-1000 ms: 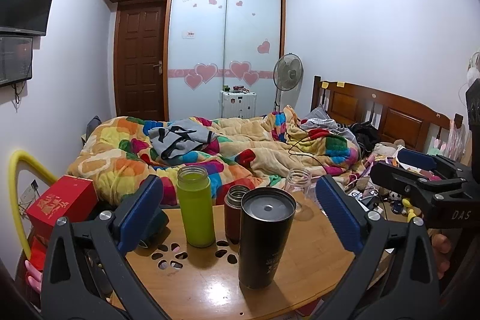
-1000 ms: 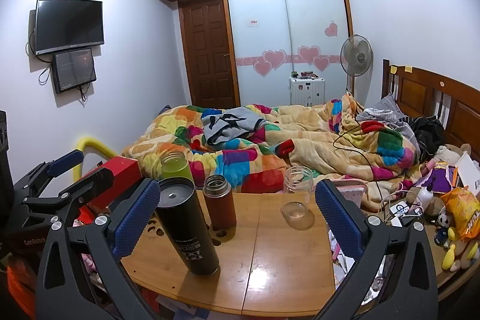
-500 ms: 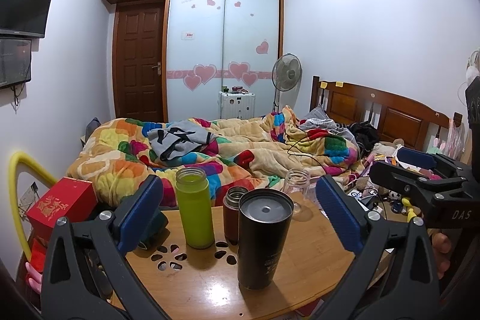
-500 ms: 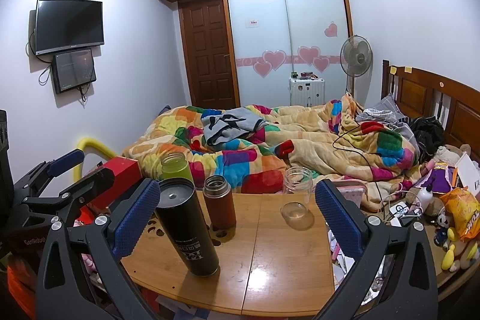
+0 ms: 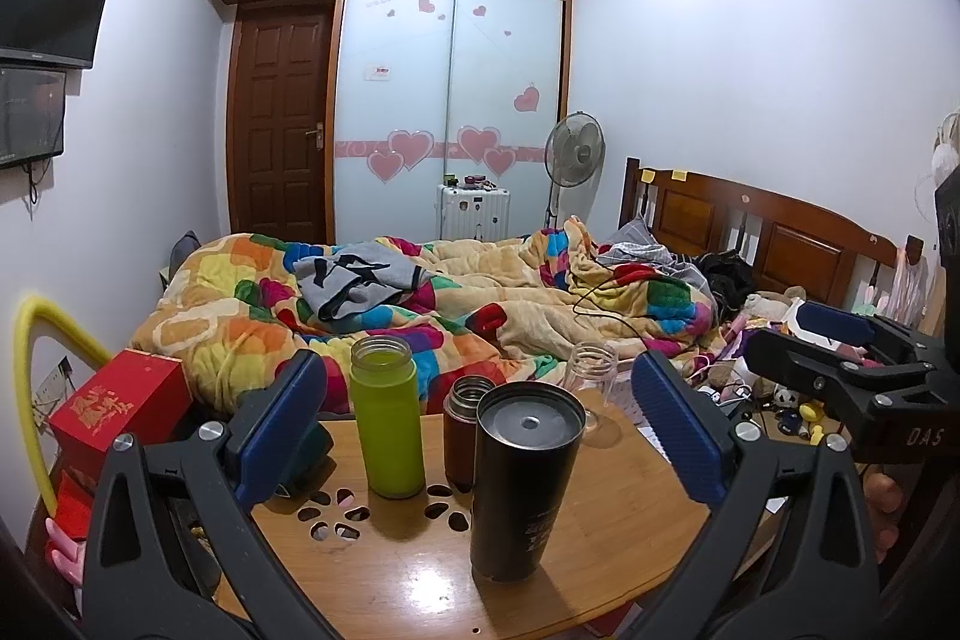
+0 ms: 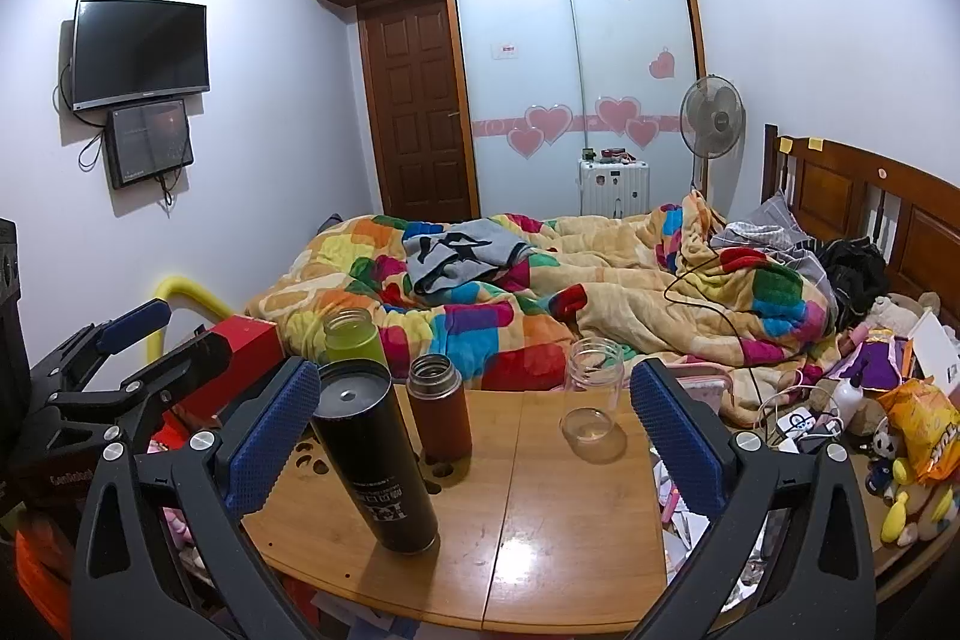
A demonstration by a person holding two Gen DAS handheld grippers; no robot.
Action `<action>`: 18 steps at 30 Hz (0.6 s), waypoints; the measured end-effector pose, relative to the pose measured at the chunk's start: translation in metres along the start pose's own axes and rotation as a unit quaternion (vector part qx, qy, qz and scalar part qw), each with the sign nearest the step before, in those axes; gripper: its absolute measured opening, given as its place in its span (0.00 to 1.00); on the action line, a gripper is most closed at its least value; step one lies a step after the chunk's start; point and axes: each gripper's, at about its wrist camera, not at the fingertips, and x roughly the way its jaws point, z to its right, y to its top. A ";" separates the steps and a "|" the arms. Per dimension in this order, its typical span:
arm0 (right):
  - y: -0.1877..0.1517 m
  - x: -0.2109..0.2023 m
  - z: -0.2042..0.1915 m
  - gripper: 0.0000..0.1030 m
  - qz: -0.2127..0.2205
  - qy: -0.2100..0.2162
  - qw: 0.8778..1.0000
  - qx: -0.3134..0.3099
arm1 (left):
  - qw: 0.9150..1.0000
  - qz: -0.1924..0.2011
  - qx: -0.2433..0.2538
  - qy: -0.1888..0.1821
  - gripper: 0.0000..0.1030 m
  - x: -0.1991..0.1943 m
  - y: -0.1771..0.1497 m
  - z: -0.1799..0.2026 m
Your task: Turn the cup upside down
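Observation:
Four cups stand on a small wooden table (image 6: 570, 532). A tall black tumbler (image 5: 523, 478) (image 6: 377, 454) is nearest, its flat closed end up. Behind it stand a green bottle (image 5: 385, 418) (image 6: 351, 337), a brown flask (image 5: 467, 418) (image 6: 439, 409) and a clear glass cup (image 5: 591, 388) (image 6: 591, 403), all mouth up. My left gripper (image 5: 480, 430) is open and empty, held above the table's near edge, the tumbler between its fingers in view. My right gripper (image 6: 474, 436) is open and empty to the right of it.
A bed with a colourful quilt (image 6: 540, 298) lies right behind the table. A red box (image 5: 117, 409) stands at the table's left. Toys, snack bags and cables (image 6: 888, 430) crowd the right side. The right gripper also shows in the left wrist view (image 5: 840, 370).

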 end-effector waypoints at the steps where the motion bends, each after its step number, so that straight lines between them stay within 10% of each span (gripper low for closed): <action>1: 0.001 -0.001 0.000 1.00 0.000 0.000 1.000 0.000 | 1.000 -0.001 0.000 -0.001 1.00 0.000 0.000 0.000; 18: -0.001 -0.002 0.004 1.00 -0.003 -0.002 1.000 0.004 | 1.000 -0.016 -0.014 -0.005 1.00 0.006 -0.005 -0.002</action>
